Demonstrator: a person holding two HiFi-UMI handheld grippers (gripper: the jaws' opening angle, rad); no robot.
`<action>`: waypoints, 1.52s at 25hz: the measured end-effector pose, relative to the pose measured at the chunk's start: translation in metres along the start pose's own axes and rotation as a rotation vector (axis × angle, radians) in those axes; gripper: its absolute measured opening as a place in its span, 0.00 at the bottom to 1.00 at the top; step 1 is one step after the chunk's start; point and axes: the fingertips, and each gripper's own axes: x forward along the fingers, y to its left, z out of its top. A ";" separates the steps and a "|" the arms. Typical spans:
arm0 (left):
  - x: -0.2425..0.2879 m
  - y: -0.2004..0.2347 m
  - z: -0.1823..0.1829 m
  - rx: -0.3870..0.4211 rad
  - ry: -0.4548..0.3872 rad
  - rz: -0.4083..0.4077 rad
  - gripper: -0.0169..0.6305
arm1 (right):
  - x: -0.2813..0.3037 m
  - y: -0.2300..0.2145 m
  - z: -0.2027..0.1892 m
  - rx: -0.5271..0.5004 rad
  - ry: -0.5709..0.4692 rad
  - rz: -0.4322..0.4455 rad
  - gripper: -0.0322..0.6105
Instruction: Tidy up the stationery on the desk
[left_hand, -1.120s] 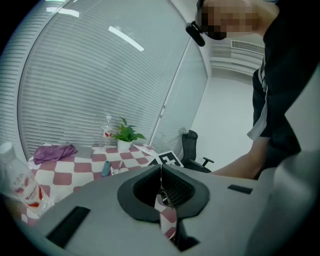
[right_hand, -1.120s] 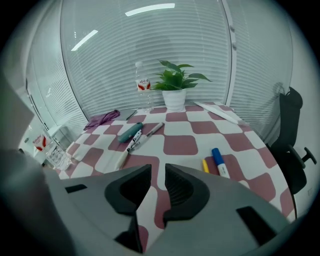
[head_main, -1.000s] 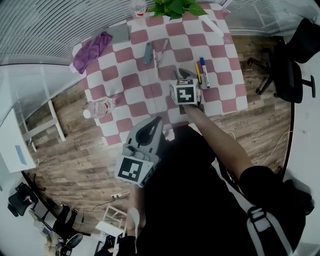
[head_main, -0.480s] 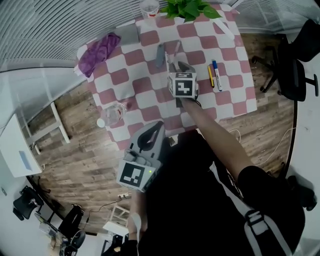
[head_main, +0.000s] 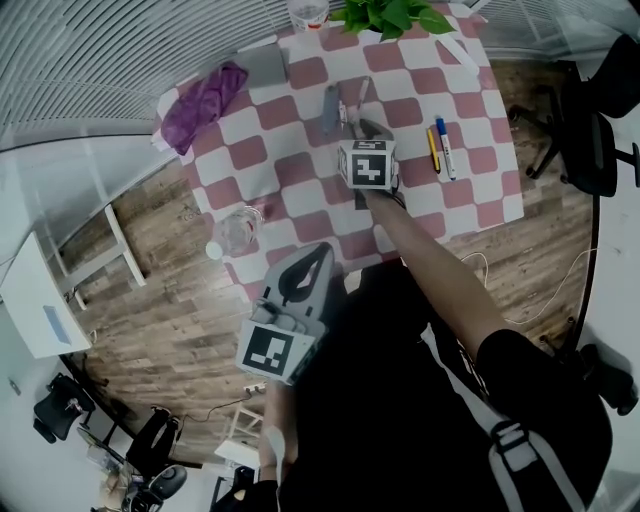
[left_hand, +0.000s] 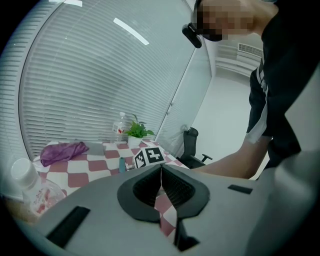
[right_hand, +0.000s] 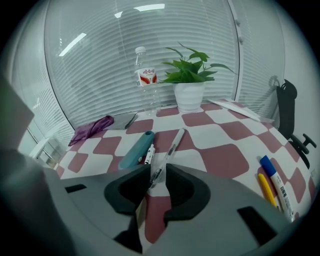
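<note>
On the red-and-white checked table (head_main: 300, 170) lie a teal pen (right_hand: 136, 149), a short white marker (right_hand: 148, 154) and a clear pen (right_hand: 170, 151). My right gripper (right_hand: 157, 175) hovers low over the clear pen's near end, which shows in the gap between the jaws. The jaws have just been closing a little but stand apart, clear of the pen. In the head view the right gripper (head_main: 362, 130) is mid-table. A blue marker (head_main: 446, 149) and a yellow marker (head_main: 433, 150) lie to its right. My left gripper (head_main: 316, 252) is shut on nothing, off the near edge.
A potted plant (right_hand: 192, 84) and an upright water bottle (right_hand: 145, 80) stand at the far edge. A purple cloth (head_main: 203, 92) and a grey pad (head_main: 262, 66) lie far left. Another bottle (head_main: 235, 229) lies at the table's left near corner. An office chair (head_main: 592, 130) stands right.
My right gripper has moved left, away from the blue and yellow markers, to the pens in the table's middle. The left gripper has stayed low by the near edge.
</note>
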 end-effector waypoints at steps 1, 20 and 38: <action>0.000 0.000 0.000 0.000 0.001 0.000 0.08 | 0.001 0.000 0.000 0.003 0.003 -0.004 0.22; 0.011 -0.024 0.002 0.012 -0.016 -0.005 0.08 | -0.017 -0.021 -0.013 -0.086 0.079 -0.010 0.15; 0.046 -0.084 -0.003 0.066 -0.016 -0.082 0.08 | -0.078 -0.096 -0.070 -0.102 0.122 -0.049 0.14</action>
